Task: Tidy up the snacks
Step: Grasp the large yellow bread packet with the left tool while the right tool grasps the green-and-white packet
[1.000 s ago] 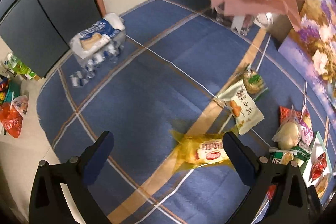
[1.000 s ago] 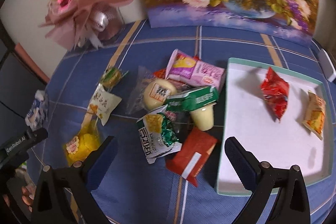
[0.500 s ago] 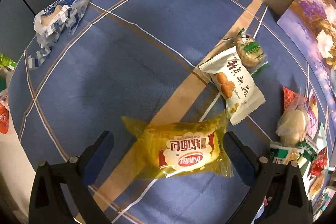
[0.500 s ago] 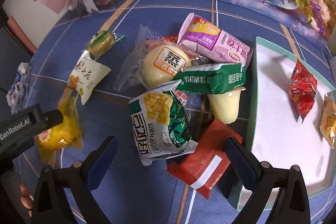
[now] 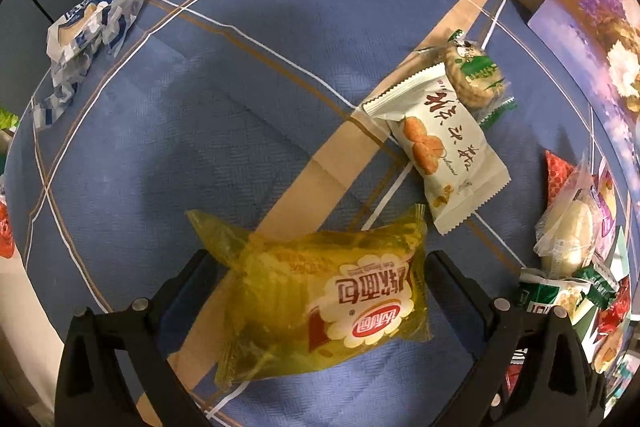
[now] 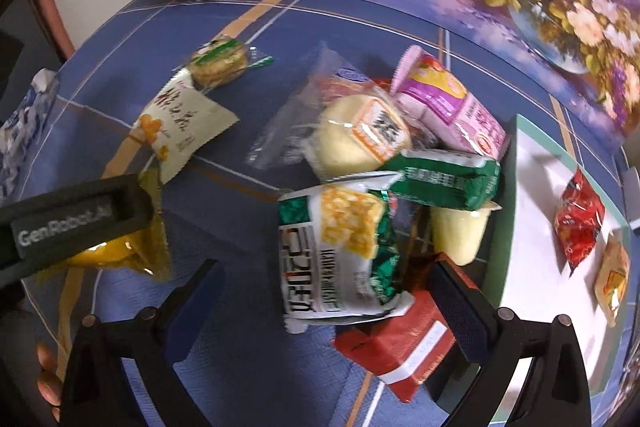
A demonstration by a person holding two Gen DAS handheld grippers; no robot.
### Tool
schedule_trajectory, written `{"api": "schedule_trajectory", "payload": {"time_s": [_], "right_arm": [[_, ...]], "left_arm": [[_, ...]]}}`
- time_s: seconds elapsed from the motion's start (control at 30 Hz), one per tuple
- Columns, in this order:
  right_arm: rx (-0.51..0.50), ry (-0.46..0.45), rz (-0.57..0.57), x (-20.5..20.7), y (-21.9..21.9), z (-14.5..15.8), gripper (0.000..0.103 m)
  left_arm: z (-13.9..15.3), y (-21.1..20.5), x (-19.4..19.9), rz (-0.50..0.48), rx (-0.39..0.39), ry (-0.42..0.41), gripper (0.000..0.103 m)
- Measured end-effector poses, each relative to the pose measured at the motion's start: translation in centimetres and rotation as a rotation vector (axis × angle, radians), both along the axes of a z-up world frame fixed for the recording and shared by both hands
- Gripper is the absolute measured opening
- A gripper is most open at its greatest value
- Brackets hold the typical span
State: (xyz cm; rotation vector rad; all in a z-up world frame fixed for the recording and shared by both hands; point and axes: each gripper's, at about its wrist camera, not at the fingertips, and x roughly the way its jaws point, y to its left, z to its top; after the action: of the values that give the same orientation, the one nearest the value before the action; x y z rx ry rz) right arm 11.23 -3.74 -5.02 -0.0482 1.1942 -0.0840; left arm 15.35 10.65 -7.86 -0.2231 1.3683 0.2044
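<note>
Left wrist view first, and from its left side: a crumpled blue-and-white wrapper (image 5: 86,27) lies well apart at the far edge of the blue checked tablecloth (image 5: 200,115). Lower down, my left tongs (image 5: 316,279) stand wide open with the yellow bread packet (image 5: 320,295) lying between the jaws; neither pad looks to be pressing it yet. The risk as I judge it: the packet is puffed and its film slick, so if I close on the loose crimped ends I get only film and the bread sags or slips out. I should bite across the padded middle. To its right the white cracker sachet (image 5: 440,151) lies near the yellow packet's far corner, with the round green-labelled biscuit (image 5: 472,75) touching its top; closing sloppily could drag that sachet along.

Right wrist view, left to right: the body of my left tool shows over the yellow packet. My right tongs (image 6: 324,303) are open too, holding nothing, hanging above the green-and-white corn snack bag (image 6: 340,247), which lies atop the heap on the red packet (image 6: 400,347). The heap is the trouble here: the clear-wrapped bun (image 6: 356,139), the green bar (image 6: 444,175), the pink packet (image 6: 452,103) and a pale cup (image 6: 460,231) overlap, so a pinch may catch two things or tumble the pile. Farthest right, the white tray (image 6: 532,131) holds a red bag (image 6: 580,219) and an orange one (image 6: 612,279); its rim sits just beside the heap, and my right finger could knock it
</note>
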Motion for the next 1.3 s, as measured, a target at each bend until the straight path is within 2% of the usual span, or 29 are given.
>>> {"api": "schedule_trajectory", "payload": {"time_s": [0.27,0.57,0.77,0.87,0.93,0.97,1.13,1.3], "right_arm": [[0.097,0.001,0.027,0.1,0.5,0.1,0.094],[0.083,0.026,0.024,0.3,0.3,-1.3,0.077],[0.081,0.014,0.028,0.4,0.4,-1.6,0.076],[0.074,0.006,0.029,0.1,0.5,-1.6,0.073],[0.072,-0.004,0.018,-0.3,0.2,-1.5,0.064],[0.074,-0.007,0.011,-0.3,0.0,-1.1,0.056],[0.112,-0.010,-0.032,-0.5,-1.2,-0.5,0.053],[0.158,-0.037,-0.048,-0.6,-2.0,1.0,0.053]], "left_arm": [[-0.3,1.5,0.6,0.070,-0.008,-0.003,0.103],[-0.9,2.2,0.4,0.049,-0.029,0.014,0.103],[-1.8,1.9,0.4,0.036,-0.019,0.035,0.101],[-1.4,1.9,0.4,0.035,-0.022,0.019,0.093],[-0.9,1.3,-0.1,0.036,-0.029,0.010,0.091],[-0.7,1.2,-0.1,0.035,-0.031,0.006,0.090],[0.0,0.9,-0.2,0.030,-0.036,-0.009,0.085],[2.1,0.5,-1.0,0.025,-0.034,-0.053,0.085]]}}
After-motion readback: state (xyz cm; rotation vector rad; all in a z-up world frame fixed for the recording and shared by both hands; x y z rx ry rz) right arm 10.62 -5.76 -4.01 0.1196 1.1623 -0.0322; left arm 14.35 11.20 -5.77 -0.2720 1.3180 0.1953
